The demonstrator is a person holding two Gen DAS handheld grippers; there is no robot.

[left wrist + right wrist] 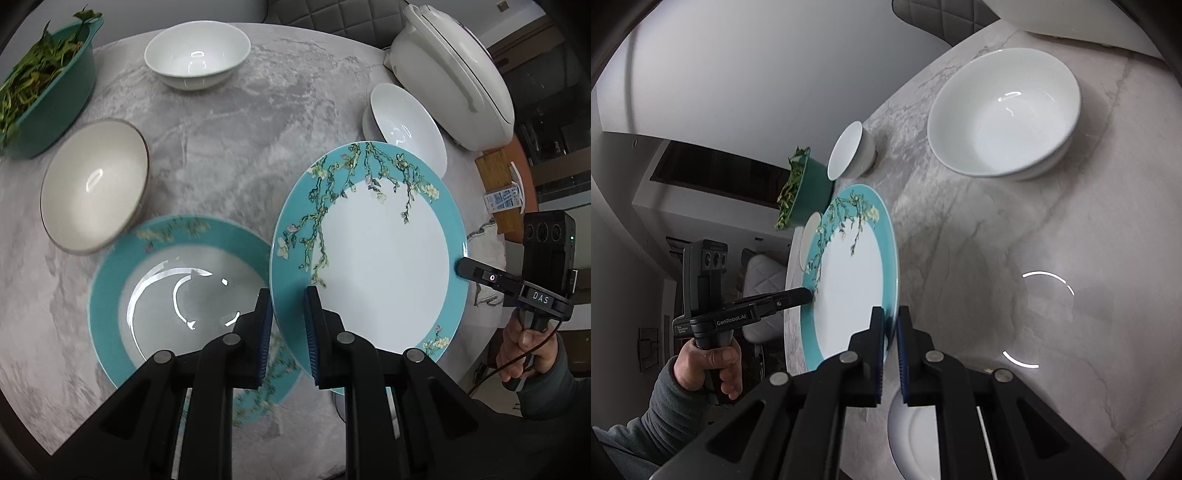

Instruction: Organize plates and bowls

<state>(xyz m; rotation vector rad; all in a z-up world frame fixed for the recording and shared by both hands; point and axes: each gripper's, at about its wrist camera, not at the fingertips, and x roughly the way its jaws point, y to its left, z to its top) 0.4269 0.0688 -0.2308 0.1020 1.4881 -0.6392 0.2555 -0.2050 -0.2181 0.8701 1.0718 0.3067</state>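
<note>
Held clear of the marble-patterned tabletop [229, 147]: a teal-rimmed plate with a blossom-branch print [369, 251], tilted, gripped on opposite edges by both tools. Left gripper [288, 325] pinching the plate's rim at about 7 o'clock, blue pads either side of the edge, jaws nearly together. Right gripper [891, 332] clamped on the same plate's far rim, seen from the left wrist view as a black finger touching the edge at 3 o'clock; in the right wrist view, jaws almost closed with the teal rim sandwiched between them.

Directly beneath and toward 8 o'clock of the lifted plate, flat on the tabletop: a second teal-rimmed plate [122, 295], blurred, partly overlapped by the raised one. Just beyond that, at 10 o'clock: a cream bowl with a dark rim [92, 184], close beside the flat plate. Farther off at 11 o'clock: a white bowl [197, 53], upright and standing alone. At 1 o'clock of the lifted plate: a white shallow dish [406, 125], apparently stacked on another like it, hard against a large white lidded appliance [454, 70]. At the far 10 o'clock edge: a green tub of leafy greens [48, 96].

In the right wrist view, a large white bowl [1004, 110] at 1 o'clock of the plate, well apart from it. A person's hand [709, 365] wrapped round the left tool's handle; another hand [524, 350] on the right tool's handle, both in grey sleeves.
</note>
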